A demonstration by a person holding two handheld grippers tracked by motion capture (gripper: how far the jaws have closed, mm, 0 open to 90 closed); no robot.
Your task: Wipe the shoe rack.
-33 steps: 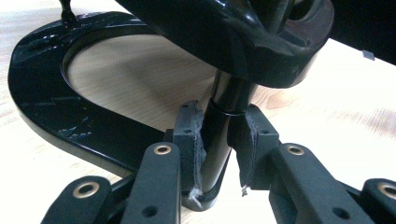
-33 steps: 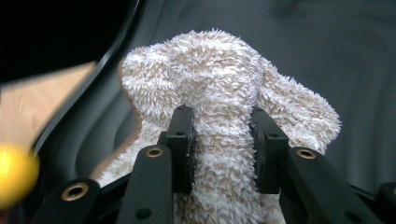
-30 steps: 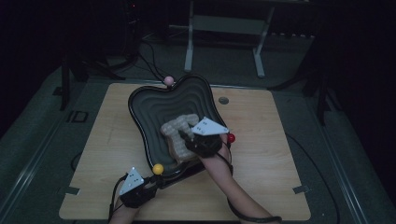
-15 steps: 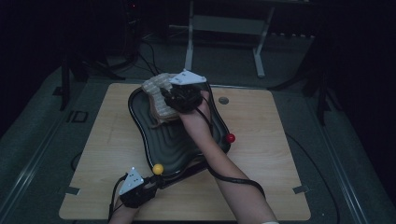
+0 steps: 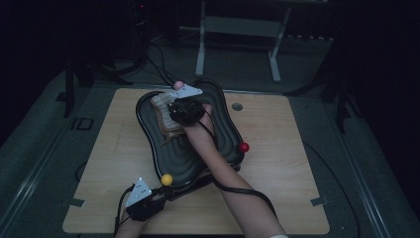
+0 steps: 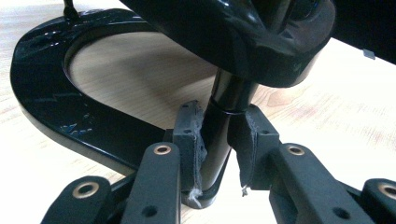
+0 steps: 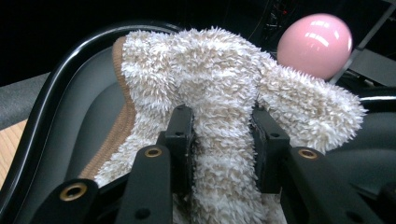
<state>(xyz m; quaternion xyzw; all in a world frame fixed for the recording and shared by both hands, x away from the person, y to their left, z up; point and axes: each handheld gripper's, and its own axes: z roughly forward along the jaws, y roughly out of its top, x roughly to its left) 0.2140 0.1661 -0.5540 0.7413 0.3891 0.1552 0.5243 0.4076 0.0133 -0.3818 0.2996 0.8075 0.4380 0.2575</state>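
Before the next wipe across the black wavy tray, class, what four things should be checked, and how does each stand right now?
1. Right gripper holds the fluffy cream cloth with a tan knitted edge: ok, its fingers press into a fold on both sides.
2. Left gripper steadies the glossy black tray leg: ok, both pads sit against the post.
3. Cloth lies inside the black wavy tray: ok, it sits at the far end near the pink ball.
4. Cloth pressed flat on the tray's ridges: cannot tell, it is bunched around the fingers.
5. Right gripper's cable clear of the tray: not ok, it trails over the near rim.
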